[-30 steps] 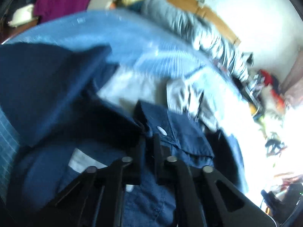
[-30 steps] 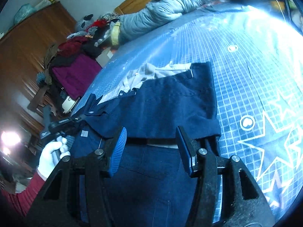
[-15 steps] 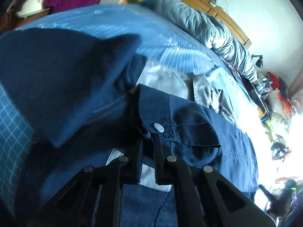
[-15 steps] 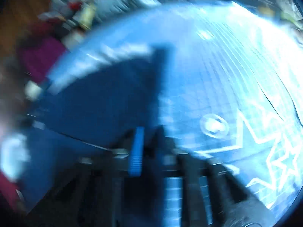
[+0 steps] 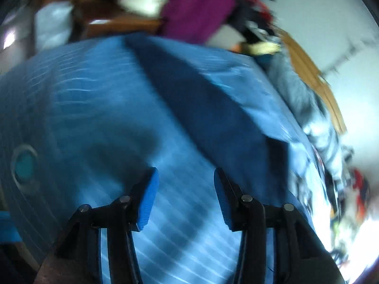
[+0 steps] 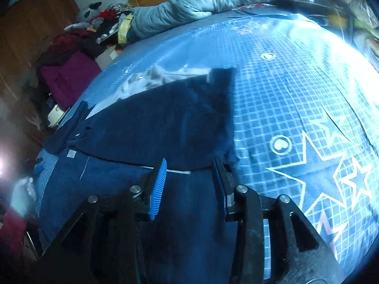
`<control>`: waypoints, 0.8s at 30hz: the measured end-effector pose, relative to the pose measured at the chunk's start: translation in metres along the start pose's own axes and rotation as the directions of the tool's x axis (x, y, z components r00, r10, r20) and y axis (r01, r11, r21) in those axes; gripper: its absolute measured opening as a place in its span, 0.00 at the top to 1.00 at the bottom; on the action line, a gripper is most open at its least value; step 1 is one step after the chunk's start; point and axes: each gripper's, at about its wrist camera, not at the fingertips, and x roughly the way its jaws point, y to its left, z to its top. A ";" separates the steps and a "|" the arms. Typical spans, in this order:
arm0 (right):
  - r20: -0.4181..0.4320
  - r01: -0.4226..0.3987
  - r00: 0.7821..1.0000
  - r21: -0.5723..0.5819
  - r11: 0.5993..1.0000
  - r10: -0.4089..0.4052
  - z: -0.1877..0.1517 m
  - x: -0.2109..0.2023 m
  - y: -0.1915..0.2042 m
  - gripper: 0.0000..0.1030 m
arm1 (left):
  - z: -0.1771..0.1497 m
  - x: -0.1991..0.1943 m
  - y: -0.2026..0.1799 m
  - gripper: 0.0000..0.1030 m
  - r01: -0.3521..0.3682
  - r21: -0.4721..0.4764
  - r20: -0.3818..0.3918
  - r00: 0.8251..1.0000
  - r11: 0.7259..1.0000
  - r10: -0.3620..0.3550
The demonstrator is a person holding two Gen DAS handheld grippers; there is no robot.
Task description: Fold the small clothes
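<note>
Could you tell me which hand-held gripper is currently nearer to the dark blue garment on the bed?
Right. The right hand-held gripper hangs open directly over the dark blue garment, by its folded edge. The left hand-held gripper, also open, points at bare bedsheet, off to the garment's side.

left claw gapes (empty) above blue sheet.
</note>
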 end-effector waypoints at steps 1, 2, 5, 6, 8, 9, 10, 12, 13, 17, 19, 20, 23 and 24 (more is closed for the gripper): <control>-0.001 -0.005 1.000 -0.011 1.000 0.005 0.004 0.002 0.007 0.62 | 0.009 0.005 0.008 0.54 0.012 -0.008 0.002 1.000 1.000 -0.012; -0.001 -0.006 1.000 -0.020 1.000 0.006 0.008 0.005 0.013 0.62 | 0.019 0.012 0.011 0.54 0.024 -0.002 -0.003 1.000 1.000 -0.024; -0.003 -0.020 1.000 -0.035 0.999 0.019 0.017 0.016 0.033 0.61 | 0.045 0.035 0.007 0.53 0.031 0.021 -0.015 0.999 0.999 -0.031; -0.003 -0.021 1.000 -0.042 0.999 0.021 0.019 0.020 0.040 0.61 | 0.055 0.044 0.007 0.53 0.030 0.018 -0.010 1.000 0.999 -0.030; -0.009 -0.028 1.000 -0.058 0.998 0.027 0.021 0.028 0.052 0.60 | 0.076 0.058 0.012 0.54 0.017 -0.002 0.013 1.000 1.000 -0.017; -0.015 -0.032 0.999 -0.066 0.997 0.031 0.022 0.031 0.058 0.60 | 0.084 0.065 0.013 0.56 0.012 -0.010 0.029 1.000 1.000 -0.012; -0.020 -0.036 0.999 -0.072 0.997 0.035 0.022 0.034 0.062 0.60 | 0.092 0.069 0.015 0.58 0.005 -0.013 0.041 0.999 1.000 -0.004; -0.029 -0.042 0.999 -0.086 0.995 0.039 0.022 0.039 0.070 0.60 | 0.110 0.080 0.017 0.67 -0.016 -0.019 0.057 0.998 1.000 0.017; -0.033 -0.043 0.999 -0.089 0.995 0.040 0.021 0.041 0.073 0.60 | 0.116 0.083 0.019 0.71 -0.026 -0.021 0.062 0.998 0.999 0.028; -0.037 -0.057 0.998 -0.073 0.996 0.054 0.020 0.042 0.077 0.60 | 0.132 0.089 0.004 0.97 -0.062 0.025 0.072 0.996 0.998 0.060; -0.038 -0.064 0.997 -0.067 0.996 0.061 0.020 0.042 0.077 0.60 | 0.132 0.076 -0.027 0.98 0.002 0.097 0.104 0.995 0.995 -0.012; -0.037 -0.067 0.997 -0.064 0.996 0.065 0.020 0.041 0.077 0.60 | 0.124 0.062 -0.059 0.98 0.067 0.171 0.118 0.989 0.983 -0.088; -0.020 -0.082 0.996 -0.042 0.996 0.081 0.023 0.035 0.076 0.60 | 0.081 0.019 -0.155 0.98 0.237 0.395 0.094 0.951 0.888 -0.296; -0.006 -0.087 0.996 -0.038 0.995 0.087 0.024 0.032 0.075 0.60 | 0.057 0.003 -0.191 0.97 0.316 0.467 0.054 0.922 0.826 -0.383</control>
